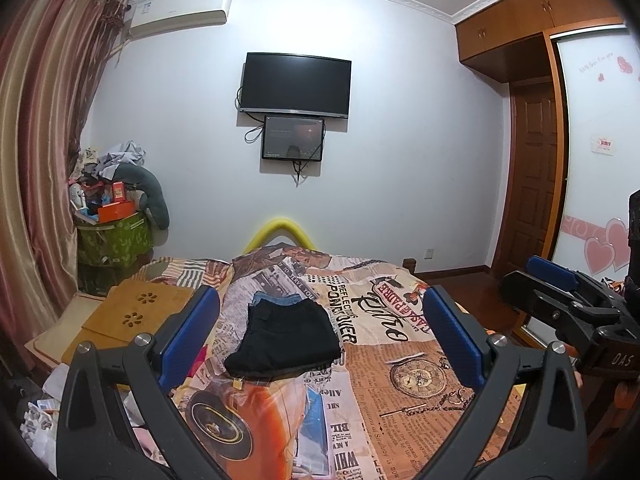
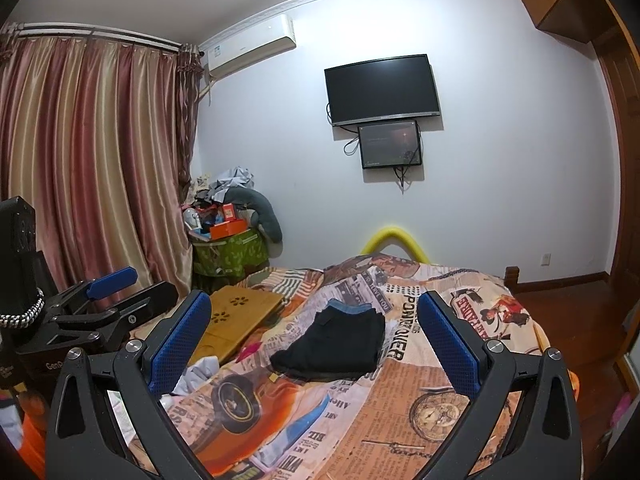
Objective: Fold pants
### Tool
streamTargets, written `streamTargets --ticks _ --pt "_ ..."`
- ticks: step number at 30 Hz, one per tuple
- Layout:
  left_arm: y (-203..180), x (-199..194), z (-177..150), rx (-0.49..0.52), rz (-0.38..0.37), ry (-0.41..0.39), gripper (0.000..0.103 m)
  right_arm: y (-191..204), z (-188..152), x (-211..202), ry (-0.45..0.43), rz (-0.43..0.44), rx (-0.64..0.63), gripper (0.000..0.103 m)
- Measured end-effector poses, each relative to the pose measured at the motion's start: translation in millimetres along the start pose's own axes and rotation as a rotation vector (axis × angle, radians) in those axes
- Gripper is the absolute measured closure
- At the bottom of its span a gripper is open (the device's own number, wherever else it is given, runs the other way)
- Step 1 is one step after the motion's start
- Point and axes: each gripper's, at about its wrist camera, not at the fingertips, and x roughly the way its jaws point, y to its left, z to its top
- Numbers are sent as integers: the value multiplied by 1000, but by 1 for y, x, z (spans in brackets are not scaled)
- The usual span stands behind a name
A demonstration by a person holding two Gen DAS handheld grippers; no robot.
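Folded black pants (image 1: 286, 336) lie in a neat square on the printed bedspread (image 1: 400, 400), on top of a folded blue denim garment (image 1: 276, 299) whose far edge peeks out. In the right wrist view the same black pants (image 2: 334, 344) rest mid-bed over the denim garment (image 2: 348, 306). My left gripper (image 1: 320, 332) hovers above the bed's near end, open, nothing between its blue pads (image 1: 190, 336). My right gripper (image 2: 316, 340) is also open and empty, held back from the pants. Each gripper shows at the edge of the other's view.
A wooden lap tray (image 1: 132, 312) lies on the bed's left side. A green bin piled with boxes and clothes (image 1: 114, 224) stands by the curtain (image 1: 36, 160). A TV (image 1: 296, 84) hangs on the far wall. A wardrobe (image 1: 592, 140) and wooden floor lie to the right.
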Motion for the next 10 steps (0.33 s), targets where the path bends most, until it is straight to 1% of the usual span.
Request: streamTargets --ticks 10 --pt "1 2 -2 -3 5 2 0 0 -2 2 5 0 3 1"
